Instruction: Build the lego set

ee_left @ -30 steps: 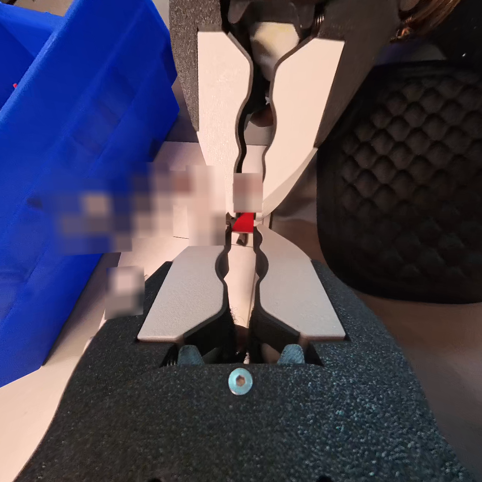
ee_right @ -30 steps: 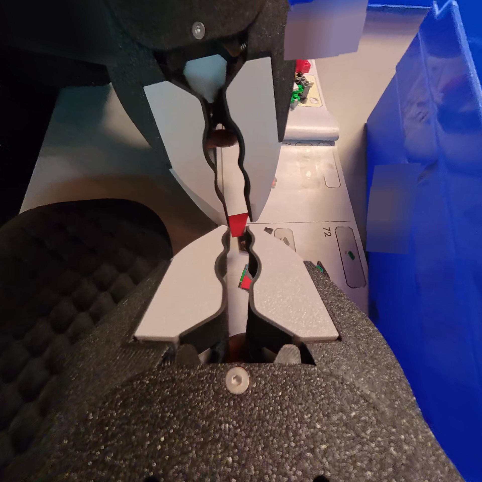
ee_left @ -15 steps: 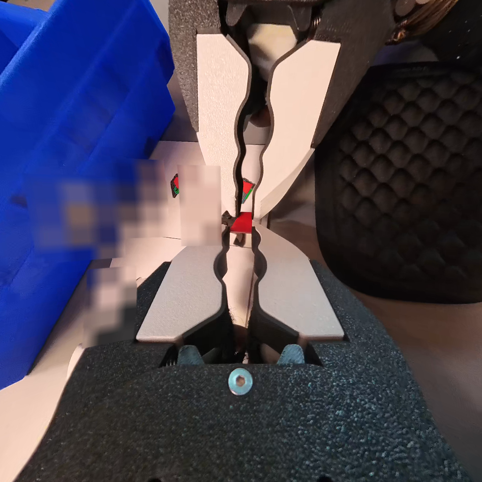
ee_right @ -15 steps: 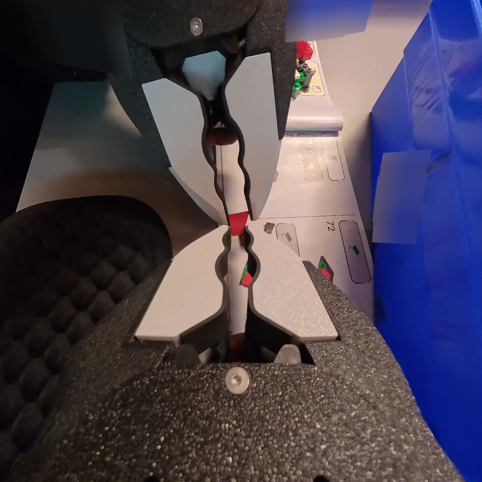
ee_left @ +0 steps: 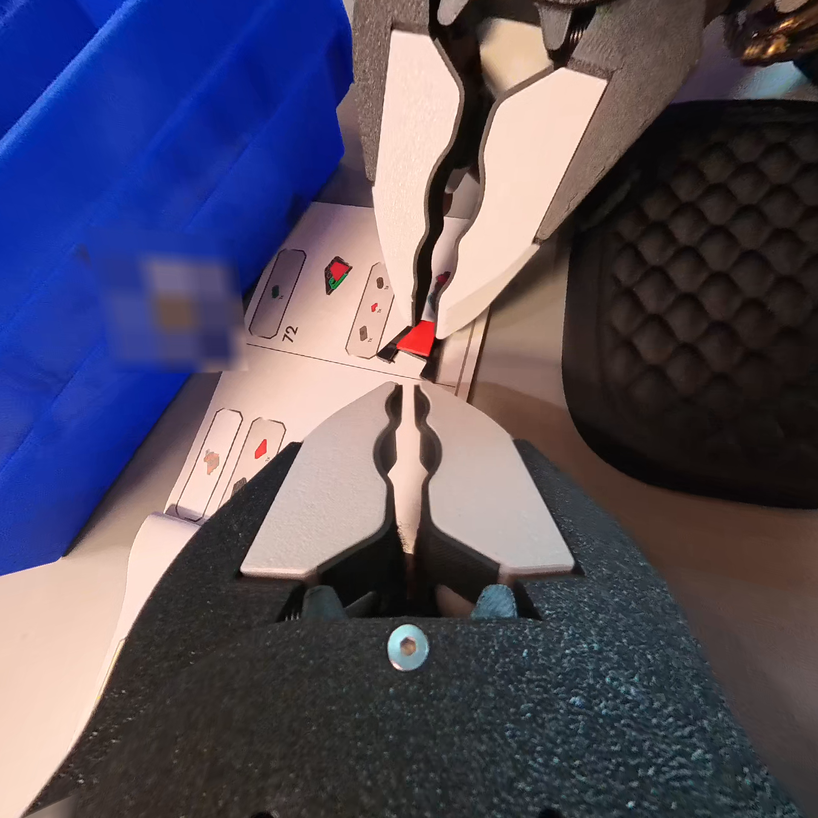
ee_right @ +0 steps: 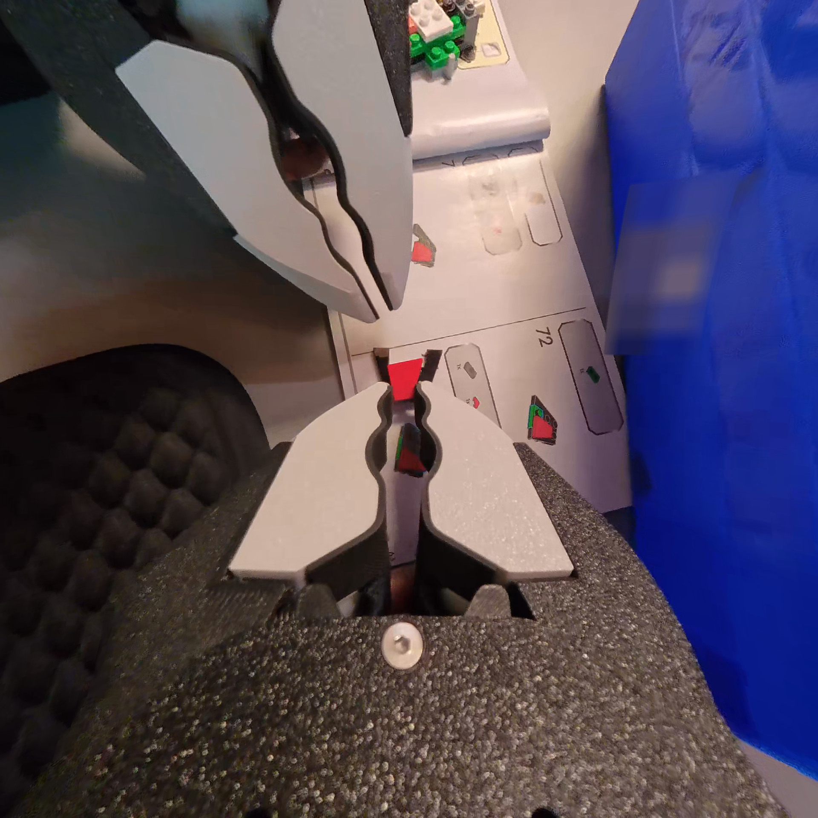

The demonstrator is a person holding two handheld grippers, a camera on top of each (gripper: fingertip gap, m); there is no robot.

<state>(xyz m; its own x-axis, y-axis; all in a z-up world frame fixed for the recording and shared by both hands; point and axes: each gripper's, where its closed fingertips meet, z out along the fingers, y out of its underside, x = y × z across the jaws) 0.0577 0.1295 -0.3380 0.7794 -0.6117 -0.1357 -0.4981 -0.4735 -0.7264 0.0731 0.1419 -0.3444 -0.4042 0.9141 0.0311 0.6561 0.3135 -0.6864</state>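
A small red sloped piece with a black part on its side sits between the tips of my right gripper, which is shut on it just above the open instruction booklet. In the left wrist view the same red piece hangs from the right gripper's tips at the top. My left gripper is empty, its jaws nearly touching, a short way back from the piece. It also shows in the right wrist view, tips apart from the red piece.
A blue bin stands beside the booklet; it also shows in the right wrist view. A black quilted pad lies on the other side. A partly built green, white and red model sits at the booklet's far end.
The two grippers met tip to tip on the red piece. My left gripper has let go, closed and drawn back. The right gripper still holds the piece.
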